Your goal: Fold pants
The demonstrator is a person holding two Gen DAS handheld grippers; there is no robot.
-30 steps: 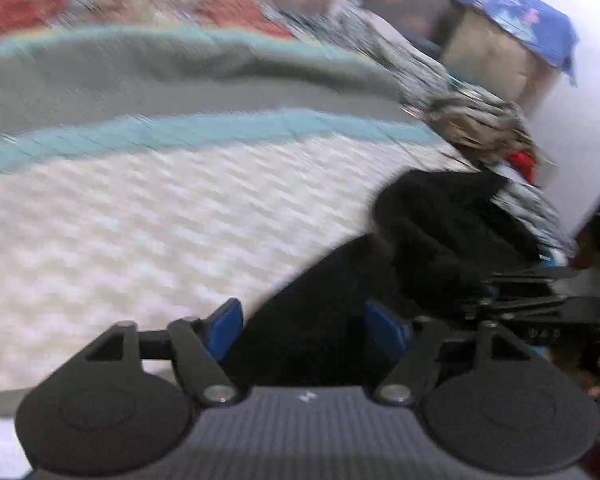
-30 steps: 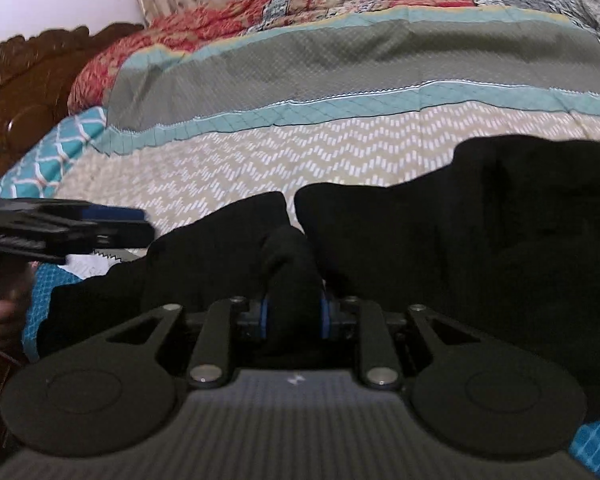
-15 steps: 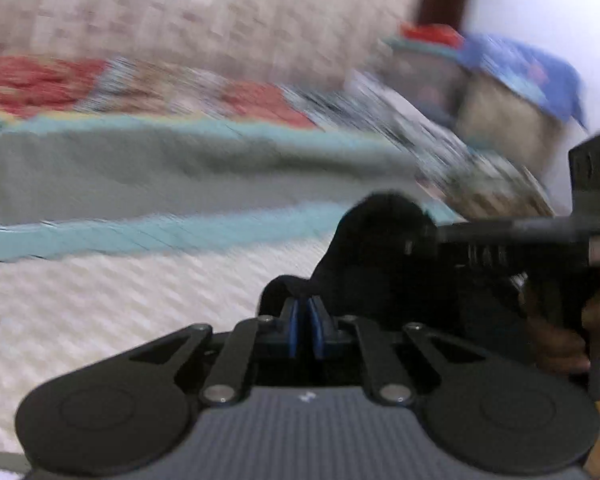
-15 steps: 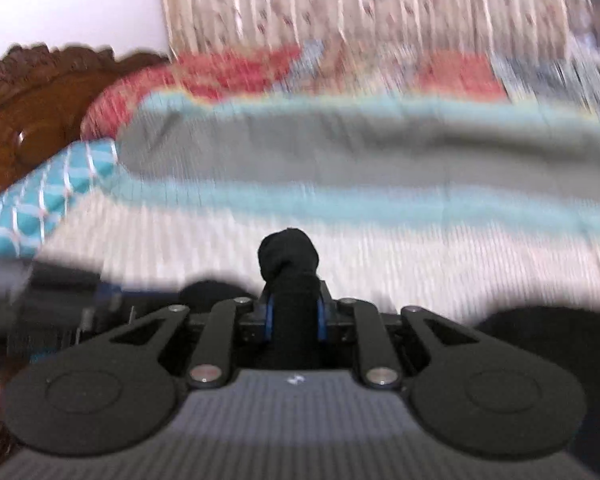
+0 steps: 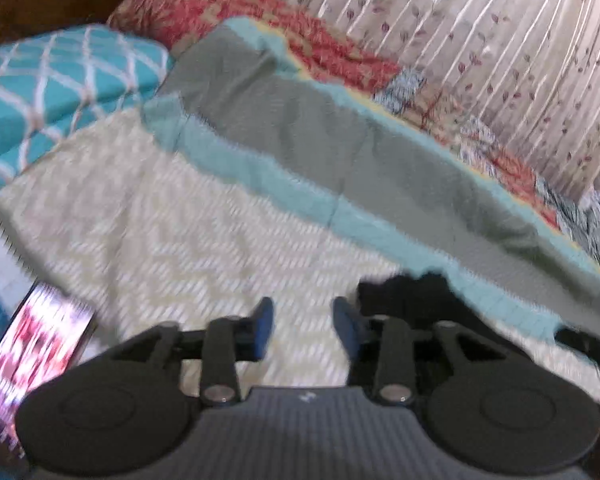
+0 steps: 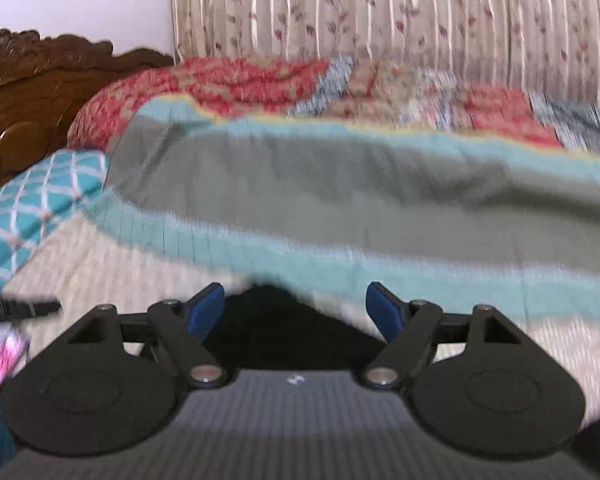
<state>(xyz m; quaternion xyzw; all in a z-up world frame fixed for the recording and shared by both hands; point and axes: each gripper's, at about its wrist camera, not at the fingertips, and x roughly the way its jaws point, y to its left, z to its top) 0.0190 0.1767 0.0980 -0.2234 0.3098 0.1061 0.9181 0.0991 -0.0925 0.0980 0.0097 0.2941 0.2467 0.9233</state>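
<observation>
Chevron bedspread [image 5: 172,240] under black pants [image 6: 276,328]; both grippers' fingers [image 5: 342,322] [image 6: 204,312] just released, empty.

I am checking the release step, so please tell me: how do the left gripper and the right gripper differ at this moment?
The right gripper stands wide open; the left gripper shows a narrower gap. Both jaws have just been opening. The black pants lie between and below the right gripper's fingers, while the left gripper frames only bedspread, with the pants off to its right side. Both are empty, with blue pads.
</observation>
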